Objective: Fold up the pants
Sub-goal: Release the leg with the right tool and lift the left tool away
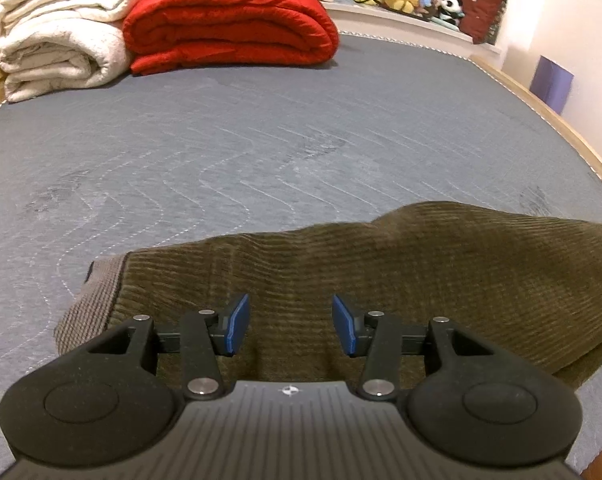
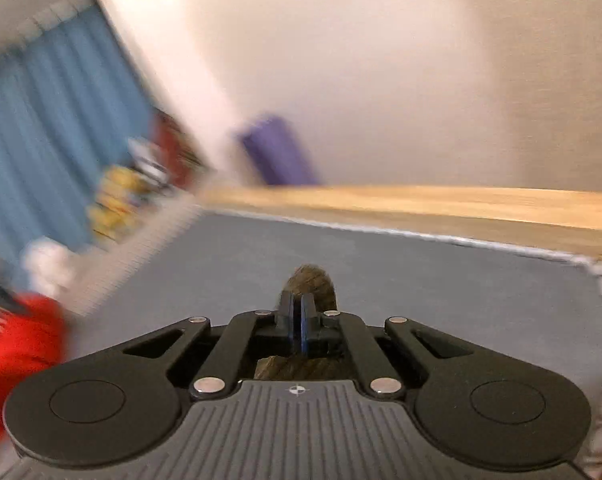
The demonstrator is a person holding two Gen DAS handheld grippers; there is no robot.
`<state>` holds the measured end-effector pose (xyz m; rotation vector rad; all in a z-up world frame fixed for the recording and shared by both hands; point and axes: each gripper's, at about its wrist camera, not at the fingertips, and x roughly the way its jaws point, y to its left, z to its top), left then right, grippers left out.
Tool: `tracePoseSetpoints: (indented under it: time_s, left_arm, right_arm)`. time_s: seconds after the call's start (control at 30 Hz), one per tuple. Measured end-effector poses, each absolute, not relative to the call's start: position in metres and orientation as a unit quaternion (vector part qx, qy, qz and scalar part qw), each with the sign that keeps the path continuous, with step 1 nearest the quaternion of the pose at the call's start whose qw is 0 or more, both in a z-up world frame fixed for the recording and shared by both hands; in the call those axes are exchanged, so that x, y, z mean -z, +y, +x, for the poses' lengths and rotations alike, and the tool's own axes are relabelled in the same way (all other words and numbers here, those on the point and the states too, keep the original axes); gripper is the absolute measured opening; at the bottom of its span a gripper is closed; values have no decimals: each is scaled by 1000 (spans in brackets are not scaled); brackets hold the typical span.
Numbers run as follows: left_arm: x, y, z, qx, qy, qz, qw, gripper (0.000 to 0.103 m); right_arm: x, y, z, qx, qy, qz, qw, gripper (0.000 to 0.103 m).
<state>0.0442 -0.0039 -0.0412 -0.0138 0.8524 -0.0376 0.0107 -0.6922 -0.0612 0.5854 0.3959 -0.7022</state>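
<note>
Right tongs pinch the pants, left tongs wait spread above them

The olive pants [image 1: 341,280] lie on the grey mattress [image 1: 261,140], near its front edge. The right gripper [image 2: 299,322] is pressed on a fold; carry it over slowly, while the left gripper [image 1: 289,326], holding nothing, steadies the cloth.

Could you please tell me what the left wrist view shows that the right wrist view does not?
Only the left wrist view shows the left gripper open above the spread olive corduroy pants, plus the folded white blanket. Only the right wrist view shows the right gripper shut on a bunched bit of the pants. Both share the grey mattress, the red quilt and the purple object by the wall.
</note>
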Motion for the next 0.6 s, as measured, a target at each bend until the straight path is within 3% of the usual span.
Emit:
tracePoseSetpoints:
  time_s: [0.07, 0.23, 0.37, 0.5, 0.6]
  left_arm:
    - [43, -7, 43, 30, 417, -2, 909, 51]
    - [49, -13, 41, 70, 433, 1, 899, 51]
    - [63, -24, 41, 117, 466, 0, 877, 49]
    - [113, -39, 43, 140, 573, 46, 806, 41]
    - [112, -57, 31, 153, 549, 117, 813, 41]
  right_arm:
    - [87, -710, 12, 382, 231, 303, 842, 21]
    - [109, -723, 7, 339, 247, 370, 829, 27]
    - [101, -695, 29, 251, 261, 313, 878, 49]
    - [92, -679, 47, 220, 260, 292, 894, 50]
    - [90, -683, 49, 218, 241, 311, 893, 53]
